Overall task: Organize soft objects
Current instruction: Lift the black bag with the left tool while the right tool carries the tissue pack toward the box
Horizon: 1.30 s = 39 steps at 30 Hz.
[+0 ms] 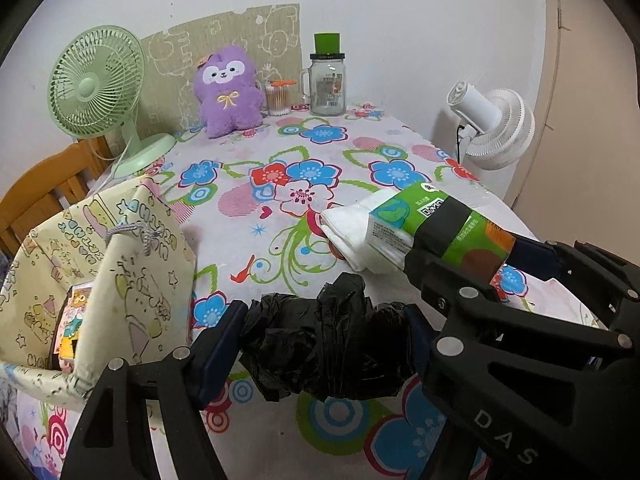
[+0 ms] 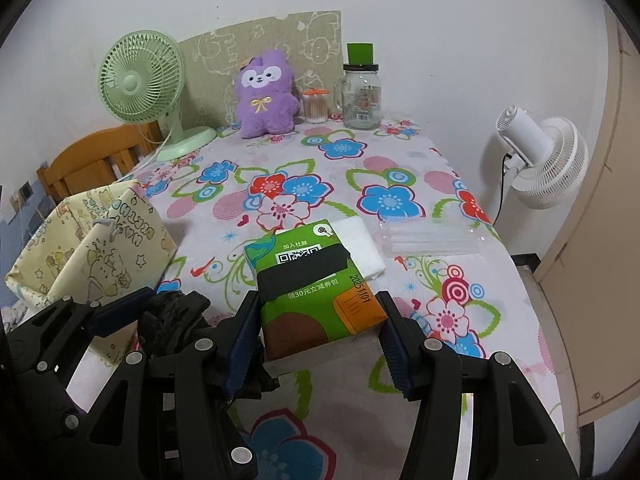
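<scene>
A crumpled black plastic bag is pinched between the blue pads of my left gripper, which is shut on it just above the flowered tablecloth. Beside it on the right, my right gripper is shut on a green tissue pack with a black band, held off the table. White folded sheets show just past the pack's far end. The same pack and the black bag each appear in the other wrist view. A purple plush toy sits at the table's far edge.
An open cream cartoon-print cloth bag stands at the left with a box inside. At the back are a green fan, a cotton-swab tub and a glass jar. A clear wrapper lies right; a white fan stands off the table.
</scene>
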Each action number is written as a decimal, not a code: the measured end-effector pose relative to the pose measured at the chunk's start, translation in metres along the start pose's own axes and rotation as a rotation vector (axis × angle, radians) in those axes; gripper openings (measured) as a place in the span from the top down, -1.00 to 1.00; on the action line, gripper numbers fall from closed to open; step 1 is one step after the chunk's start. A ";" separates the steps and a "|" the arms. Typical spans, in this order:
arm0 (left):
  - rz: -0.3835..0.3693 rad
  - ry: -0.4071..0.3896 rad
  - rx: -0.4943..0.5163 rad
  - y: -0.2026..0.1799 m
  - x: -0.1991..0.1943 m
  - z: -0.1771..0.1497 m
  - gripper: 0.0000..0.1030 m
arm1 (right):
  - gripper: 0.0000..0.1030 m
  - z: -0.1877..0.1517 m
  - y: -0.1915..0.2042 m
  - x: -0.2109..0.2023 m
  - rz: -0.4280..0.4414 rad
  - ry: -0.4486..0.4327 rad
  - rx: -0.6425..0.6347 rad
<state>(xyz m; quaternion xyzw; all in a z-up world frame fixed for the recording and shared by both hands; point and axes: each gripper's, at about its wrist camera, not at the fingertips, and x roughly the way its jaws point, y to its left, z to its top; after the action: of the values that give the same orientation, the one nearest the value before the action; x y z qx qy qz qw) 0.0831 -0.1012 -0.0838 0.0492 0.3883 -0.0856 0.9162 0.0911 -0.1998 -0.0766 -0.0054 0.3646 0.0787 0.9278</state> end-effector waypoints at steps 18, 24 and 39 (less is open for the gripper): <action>0.005 -0.070 0.025 -0.005 -0.037 -0.003 -0.53 | -0.16 -0.004 0.005 -0.042 -0.020 -0.066 0.016; 0.003 -0.098 0.029 -0.004 -0.049 0.000 -0.53 | -0.16 -0.001 0.009 -0.056 -0.028 -0.091 0.018; 0.009 -0.170 0.024 0.004 -0.078 0.003 -0.53 | -0.16 0.007 0.020 -0.085 -0.036 -0.149 0.007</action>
<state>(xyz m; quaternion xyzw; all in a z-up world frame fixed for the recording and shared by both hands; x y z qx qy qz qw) 0.0322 -0.0886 -0.0256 0.0546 0.3077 -0.0899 0.9457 0.0308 -0.1918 -0.0129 -0.0026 0.2945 0.0609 0.9537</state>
